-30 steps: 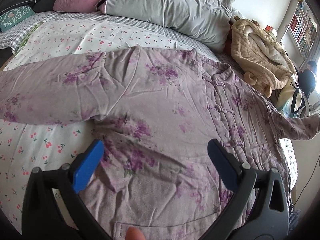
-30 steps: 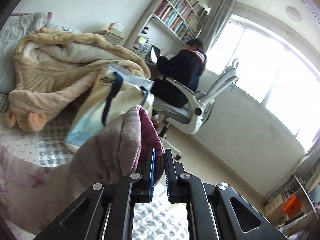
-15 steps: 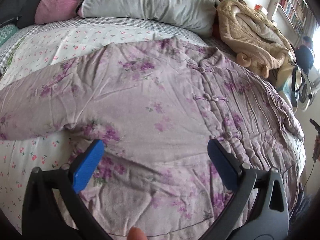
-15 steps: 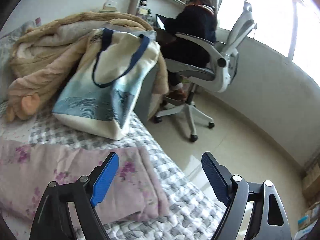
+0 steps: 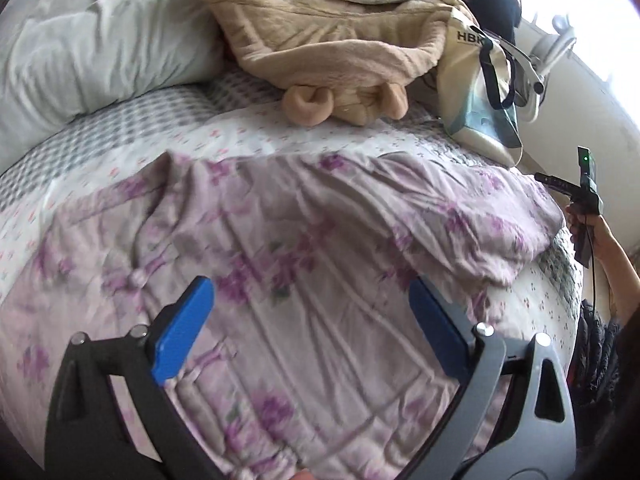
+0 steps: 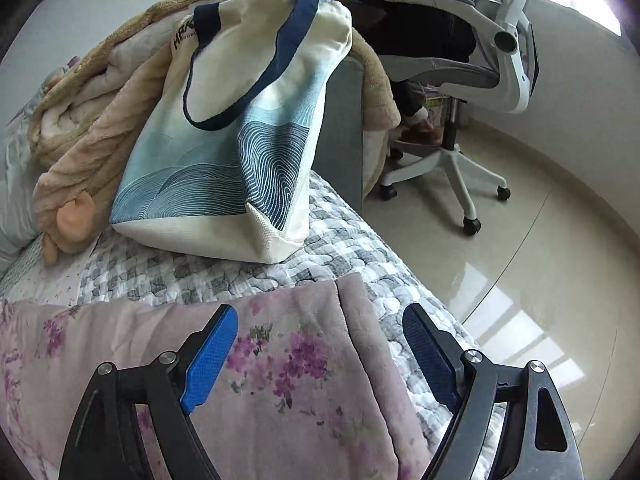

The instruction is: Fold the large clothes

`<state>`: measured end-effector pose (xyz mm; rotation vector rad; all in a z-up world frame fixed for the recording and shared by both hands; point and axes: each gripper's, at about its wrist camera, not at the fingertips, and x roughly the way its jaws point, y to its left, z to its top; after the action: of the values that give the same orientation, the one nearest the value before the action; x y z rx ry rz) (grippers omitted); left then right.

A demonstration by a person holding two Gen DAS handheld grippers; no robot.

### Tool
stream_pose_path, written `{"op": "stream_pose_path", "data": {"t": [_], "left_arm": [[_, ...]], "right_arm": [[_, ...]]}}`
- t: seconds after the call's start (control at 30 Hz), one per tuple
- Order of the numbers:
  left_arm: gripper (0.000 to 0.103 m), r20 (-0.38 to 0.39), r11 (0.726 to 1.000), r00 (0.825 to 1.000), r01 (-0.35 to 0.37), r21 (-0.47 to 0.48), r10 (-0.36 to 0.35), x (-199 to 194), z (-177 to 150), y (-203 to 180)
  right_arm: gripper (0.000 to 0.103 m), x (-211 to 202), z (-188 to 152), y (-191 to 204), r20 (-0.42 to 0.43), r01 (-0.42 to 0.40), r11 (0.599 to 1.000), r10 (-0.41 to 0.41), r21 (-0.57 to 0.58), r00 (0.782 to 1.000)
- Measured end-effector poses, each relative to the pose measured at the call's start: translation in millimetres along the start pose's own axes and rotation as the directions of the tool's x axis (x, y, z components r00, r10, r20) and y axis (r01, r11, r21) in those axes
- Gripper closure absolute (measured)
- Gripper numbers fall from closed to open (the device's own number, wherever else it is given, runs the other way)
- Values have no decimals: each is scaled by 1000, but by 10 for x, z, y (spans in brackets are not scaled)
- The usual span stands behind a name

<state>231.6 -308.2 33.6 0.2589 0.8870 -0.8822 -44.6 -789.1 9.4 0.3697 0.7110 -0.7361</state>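
A large pale purple floral padded jacket (image 5: 304,248) lies spread face up on the bed, its knot buttons at the left of the left wrist view. My left gripper (image 5: 312,320) is open and empty, just above the jacket's body. The jacket's right sleeve (image 6: 288,364) lies flat near the bed's edge. My right gripper (image 6: 320,348) is open and empty above the sleeve's cuff. The right gripper's body and the hand holding it also show in the left wrist view (image 5: 584,200).
A tan fleece robe (image 5: 332,36) and a cream-and-blue tote bag (image 6: 240,136) sit at the bed's head end beside a grey pillow (image 5: 92,40). The quilted bed cover (image 6: 352,256) ends at the right edge. A person sits in an office chair (image 6: 460,80) on the tiled floor.
My right gripper opened and let go of the sleeve cuff, which now lies flat on the bed. My left gripper swung right along the jacket toward that sleeve, staying open.
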Motion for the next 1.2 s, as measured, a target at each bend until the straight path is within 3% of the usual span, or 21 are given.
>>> {"op": "stream_pose_path", "data": {"t": [0.1, 0.17, 0.3, 0.4, 0.43, 0.47, 0.53, 0.6, 0.67, 0.8, 0.83, 0.9, 0.93, 0.97, 1.03, 1.1, 1.17, 1.2], "left_arm": [[5, -21, 996, 1000, 8, 91, -6, 518, 412, -249], [6, -23, 989, 1000, 16, 144, -13, 814, 641, -384], [6, -64, 989, 998, 33, 144, -23, 1339, 906, -444], [6, -138, 987, 990, 38, 157, -16, 1665, 881, -473], [6, -129, 987, 991, 42, 154, -22, 1680, 861, -482], [17, -117, 988, 992, 64, 140, -48, 1663, 849, -477], [41, -89, 991, 994, 67, 119, -56, 1583, 814, -469], [93, -35, 992, 999, 12, 125, -8, 1464, 770, -449], [94, 51, 997, 998, 25, 72, -29, 1286, 780, -392], [94, 223, 1000, 975, -16, 24, 10, 1155, 888, -430], [94, 222, 999, 974, -38, 12, 35, 1237, 897, -438], [94, 140, 990, 982, -132, 49, 124, 1611, 875, -512], [94, 112, 978, 977, -190, 84, 180, 1778, 818, -575], [93, 164, 961, 959, -252, 114, 232, 1792, 781, -664], [92, 167, 945, 945, -304, 120, 282, 1763, 792, -737], [80, 167, 953, 948, -287, 91, 270, 1614, 821, -718], [65, 176, 973, 963, -220, 65, 205, 1385, 798, -682], [56, 190, 980, 965, -192, 56, 178, 1263, 758, -676]], "right_arm": [[21, 195, -4, 31, -23, 6, 1000, -7, -14, 1000], [29, 287, 3, 49, -36, 8, 1000, -9, -26, 999], [41, 357, 34, 4, -44, -4, 1000, 4, -11, 999], [58, 396, 53, -83, -53, -20, 1000, 20, 10, 998], [67, 405, 55, -110, -52, -27, 1000, 28, 11, 998], [77, 396, 54, -126, -45, -30, 1000, 30, 4, 999], [84, 310, 39, -109, -17, -24, 999, 23, -29, 1000], [88, 152, 13, -17, 49, 19, 996, -15, -84, 999], [89, -88, 18, 96, 162, 97, 988, -77, -118, 984], [89, -369, 224, 321, 349, 241, 956, -171, -169, 921], [89, -322, 303, 366, 359, 270, 946, -193, -178, 913], [88, -23, 433, 445, 327, 339, 914, -258, -221, 909], [87, 186, 455, 493, 278, 365, 896, -294, -253, 915], [83, 418, 446, 526, 221, 383, 880, -329, -280, 918], [79, 730, 355, 562, 137, 402, 860, -378, -315, 916], [64, 700, 322, 563, 158, 432, 847, -402, -311, 902], [24, 446, 339, 436, 188, 382, 891, -343, -245, 920], [19, 296, 358, 333, 205, 352, 915, -313, -197, 927]]}}
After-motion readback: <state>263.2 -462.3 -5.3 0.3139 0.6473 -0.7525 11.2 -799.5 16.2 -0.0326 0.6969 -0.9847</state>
